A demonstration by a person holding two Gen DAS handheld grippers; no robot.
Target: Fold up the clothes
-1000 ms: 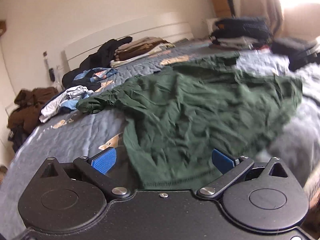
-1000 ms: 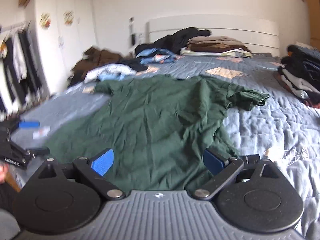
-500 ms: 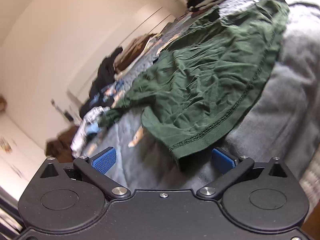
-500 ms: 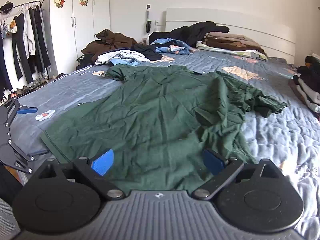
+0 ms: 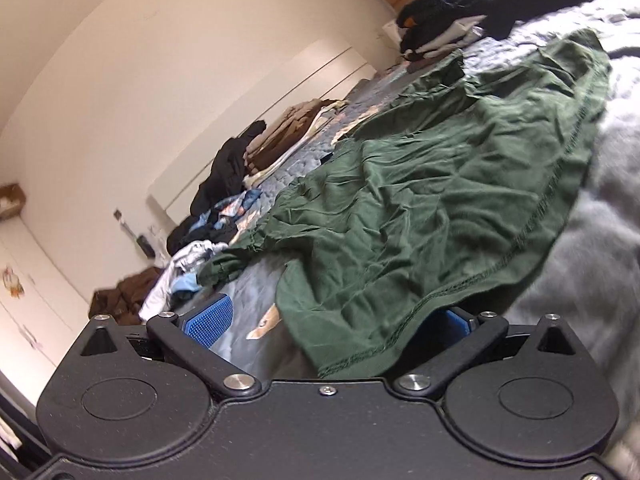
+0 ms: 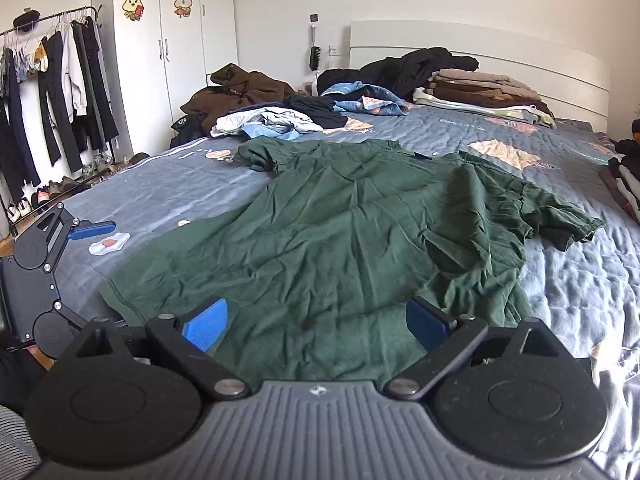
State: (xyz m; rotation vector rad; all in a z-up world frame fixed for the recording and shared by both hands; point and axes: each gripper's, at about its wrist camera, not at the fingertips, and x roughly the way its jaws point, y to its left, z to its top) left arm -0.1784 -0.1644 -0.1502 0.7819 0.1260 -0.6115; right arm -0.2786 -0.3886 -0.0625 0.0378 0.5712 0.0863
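We find both tools at the near edge of the bed (image 6: 168,196), one at each end of the bottom hem of the green T-shirt (image 6: 320,232), an arrangement we judge suited to taking the two hem corners for a first fold. The left gripper (image 5: 332,322) is rolled to one side, its jaws spread wide with nothing clamped; the left hem corner lies between them and drapes over the inner blue pad (image 5: 454,320), so we take it that closure on that corner is about to follow. The right gripper (image 6: 316,320) is likewise released, its jaws apart over the hem, gripping nothing. The shirt lies spread face-up along the quilt, hem towards us and collar away, heavily creased; its right side is rucked and partly doubled over near the hem, and both short sleeves are splayed outwards. Beyond it, loose garments (image 6: 276,122) and a folded stack (image 6: 476,92) occupy the headboard end.
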